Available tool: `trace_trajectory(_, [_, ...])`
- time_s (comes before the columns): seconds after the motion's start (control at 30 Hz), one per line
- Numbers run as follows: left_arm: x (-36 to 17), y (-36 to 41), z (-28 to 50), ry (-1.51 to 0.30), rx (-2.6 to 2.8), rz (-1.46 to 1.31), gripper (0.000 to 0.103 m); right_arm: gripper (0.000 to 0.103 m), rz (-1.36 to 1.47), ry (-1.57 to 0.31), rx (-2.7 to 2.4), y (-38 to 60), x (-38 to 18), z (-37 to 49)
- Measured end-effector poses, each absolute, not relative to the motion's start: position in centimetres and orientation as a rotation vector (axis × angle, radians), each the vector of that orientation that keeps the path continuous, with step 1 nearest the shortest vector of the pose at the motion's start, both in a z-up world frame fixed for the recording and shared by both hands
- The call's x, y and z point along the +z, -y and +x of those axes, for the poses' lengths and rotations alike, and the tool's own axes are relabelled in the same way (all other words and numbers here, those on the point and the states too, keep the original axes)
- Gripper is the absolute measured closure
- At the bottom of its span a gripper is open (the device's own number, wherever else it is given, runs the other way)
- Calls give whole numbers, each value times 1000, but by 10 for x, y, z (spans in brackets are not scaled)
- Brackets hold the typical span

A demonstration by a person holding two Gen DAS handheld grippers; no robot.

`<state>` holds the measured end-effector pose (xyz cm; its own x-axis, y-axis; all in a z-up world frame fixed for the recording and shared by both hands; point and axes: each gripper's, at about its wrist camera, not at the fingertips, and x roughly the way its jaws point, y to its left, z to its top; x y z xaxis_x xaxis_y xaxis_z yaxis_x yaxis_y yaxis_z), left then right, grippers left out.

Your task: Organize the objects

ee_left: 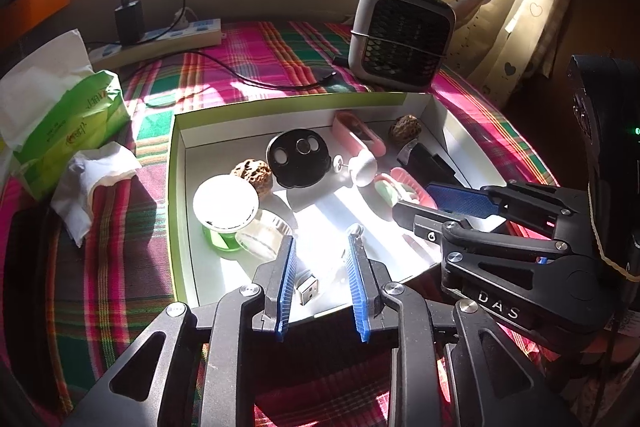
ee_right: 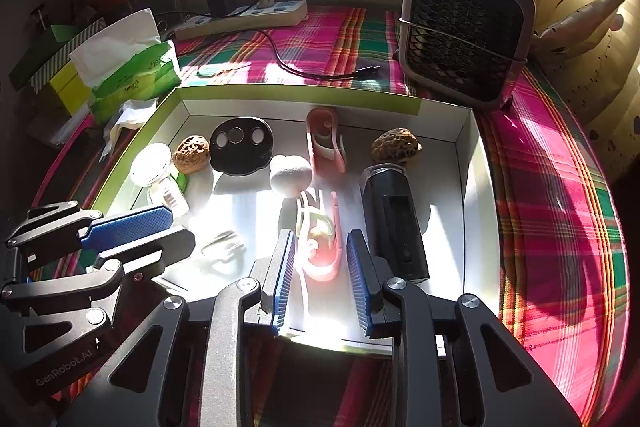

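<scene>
A shallow white box with a green rim (ee_left: 173, 163) (ee_right: 132, 131) holds small items. My left gripper (ee_left: 322, 239) is open over the box's near edge, with a USB stick (ee_left: 308, 289) between its fingers. My right gripper (ee_right: 320, 241) is open around a pink clip (ee_right: 322, 255) lying in the box; it also shows in the left wrist view (ee_left: 416, 201). Also in the box are two walnuts (ee_right: 191, 153) (ee_right: 396, 145), a black disc (ee_right: 241, 145), a second pink clip (ee_right: 325, 139), a black cylinder (ee_right: 394, 223) and a white-lidded jar (ee_left: 226, 203).
A small grey fan (ee_right: 464, 27) stands behind the box at the right. A green tissue pack (ee_left: 68, 131) and crumpled tissue (ee_left: 92, 183) lie left of the box. A power strip with charger and cable (ee_right: 244, 13) runs along the back wall. The table has a plaid cloth (ee_right: 552, 187).
</scene>
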<state>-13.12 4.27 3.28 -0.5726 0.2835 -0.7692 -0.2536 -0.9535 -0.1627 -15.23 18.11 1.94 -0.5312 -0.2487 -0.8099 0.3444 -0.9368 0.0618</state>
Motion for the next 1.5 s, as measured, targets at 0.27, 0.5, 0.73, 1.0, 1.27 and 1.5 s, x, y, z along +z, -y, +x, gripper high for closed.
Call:
trace_trajectory(0.27, [37,-43,-125,22,2603,-1246,73,65,1265,-137,-2510,-185,23,-145])
trace_trajectory(0.5, [42,-42,-116,-3,2664,-1230,72,53,1220,-119,-2540,-188,31,-133])
trace_trajectory(0.73, [50,-45,-99,-44,2722,-1189,72,53,1159,-100,-2586,-193,40,-115])
trace_trajectory(1.0, [53,-47,-77,-48,2770,-1156,72,53,1108,-126,-2651,-198,49,-91])
trace_trajectory(1.27, [43,-48,-56,-39,2777,-1193,72,52,1139,-150,-2655,-200,40,-67])
trace_trajectory(1.5, [27,-47,-41,-23,2769,-1255,72,49,1199,-171,-2648,-206,23,-52])
